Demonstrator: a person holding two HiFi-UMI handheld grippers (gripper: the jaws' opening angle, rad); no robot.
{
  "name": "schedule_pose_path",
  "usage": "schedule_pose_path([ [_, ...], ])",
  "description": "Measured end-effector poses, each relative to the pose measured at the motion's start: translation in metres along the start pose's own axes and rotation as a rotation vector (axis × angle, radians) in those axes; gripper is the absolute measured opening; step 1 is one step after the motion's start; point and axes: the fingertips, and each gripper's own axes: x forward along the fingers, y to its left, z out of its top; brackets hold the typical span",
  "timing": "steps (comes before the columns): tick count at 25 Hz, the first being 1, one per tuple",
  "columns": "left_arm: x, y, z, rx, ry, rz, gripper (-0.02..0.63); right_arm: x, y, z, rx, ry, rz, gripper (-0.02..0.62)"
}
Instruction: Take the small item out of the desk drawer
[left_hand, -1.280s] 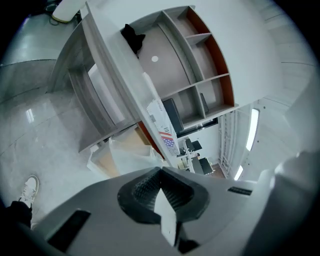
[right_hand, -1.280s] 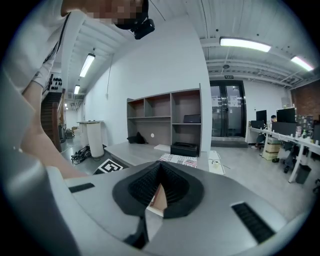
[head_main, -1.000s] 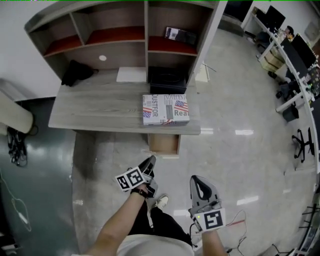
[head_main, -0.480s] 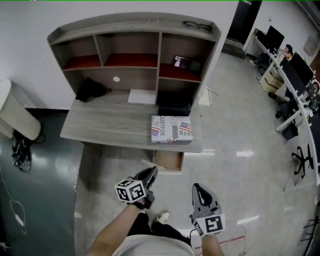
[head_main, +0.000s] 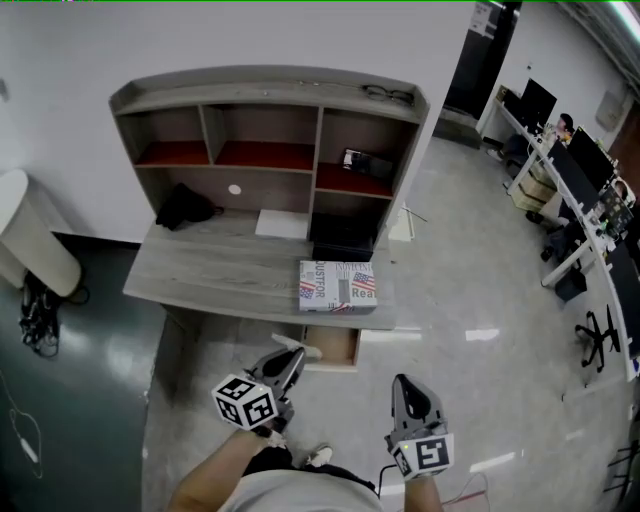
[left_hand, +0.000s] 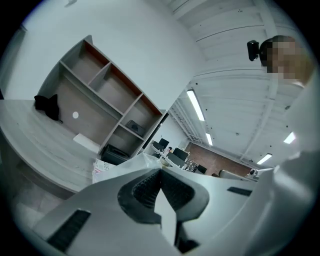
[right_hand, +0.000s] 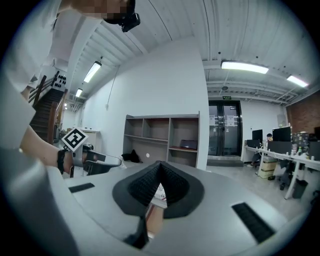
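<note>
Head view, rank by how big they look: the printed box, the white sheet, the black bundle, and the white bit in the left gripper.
1. Printed box, largest.
2. Black bundle and white sheet: about alike, so unranked.
3. White bit in the left gripper, smallest, though nearer the camera.

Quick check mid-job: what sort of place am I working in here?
Most likely an open-plan office: a desk with a shelf unit against the wall, a row of monitors on the right, and a polished floor.
</note>
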Motion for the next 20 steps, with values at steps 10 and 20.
schedule_pose_path([
  [10,-0.029,-0.023,0.048,0.029,-0.092,-0.033,0.017,-0.019,-0.035,0.010,-0.001,-0.024,-0.101,0.021],
  [20,-0.064,-0.035,0.059,-0.006,-0.146,-0.035,0.017,-0.045,-0.070,0.014,-0.011,-0.028,-0.210,0.021],
])
